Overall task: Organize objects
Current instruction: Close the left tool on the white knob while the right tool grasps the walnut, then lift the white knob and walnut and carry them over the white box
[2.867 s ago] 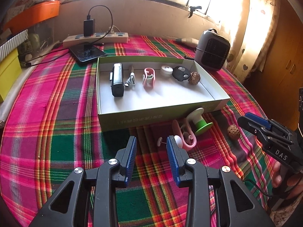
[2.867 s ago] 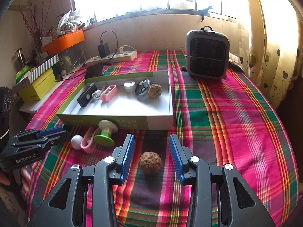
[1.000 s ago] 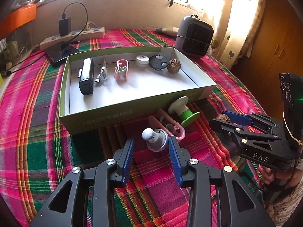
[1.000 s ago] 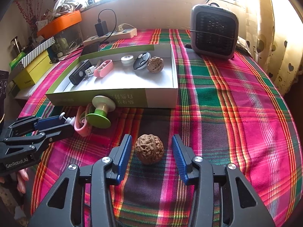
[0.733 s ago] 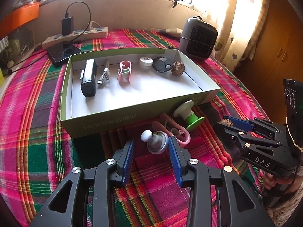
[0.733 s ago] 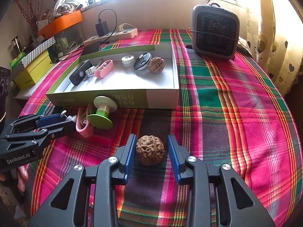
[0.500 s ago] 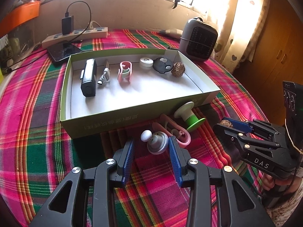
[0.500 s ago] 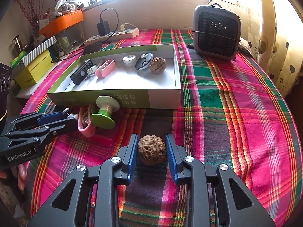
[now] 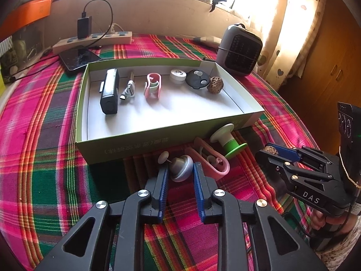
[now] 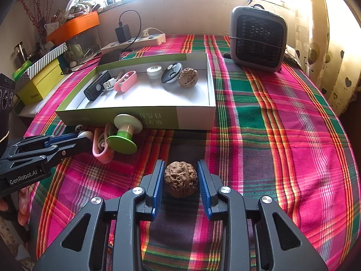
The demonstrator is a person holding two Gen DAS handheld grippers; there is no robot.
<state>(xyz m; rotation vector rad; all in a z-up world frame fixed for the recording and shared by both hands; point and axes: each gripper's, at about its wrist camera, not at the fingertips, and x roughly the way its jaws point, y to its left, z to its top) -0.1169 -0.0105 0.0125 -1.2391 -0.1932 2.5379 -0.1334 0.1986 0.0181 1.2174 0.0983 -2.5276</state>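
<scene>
My left gripper (image 9: 179, 171) is shut on a grey dome-shaped knob with a white ball tip (image 9: 180, 168), just in front of the green-sided box (image 9: 144, 145). My right gripper (image 10: 180, 178) is shut on a brown walnut (image 10: 180, 179) on the plaid cloth. The box holds a black device (image 9: 109, 90), a USB plug (image 9: 128, 90), a pink clip (image 9: 153, 85), a white disc (image 9: 177, 75), a black fob (image 9: 196, 82) and a second walnut (image 9: 215, 85). A pink clip (image 9: 211, 158) and a green-and-cream spool (image 9: 227, 140) lie outside the box.
A grey heater (image 10: 258, 38) stands at the back right. A power strip with charger (image 9: 92, 39) and a phone (image 9: 79, 58) lie behind the box. Yellow and orange boxes (image 10: 40, 83) crowd the left edge. The table edge curves close on the right.
Both grippers have closed: the left onto the grey knob, the right onto the walnut. Both moved slightly forward toward the box.
</scene>
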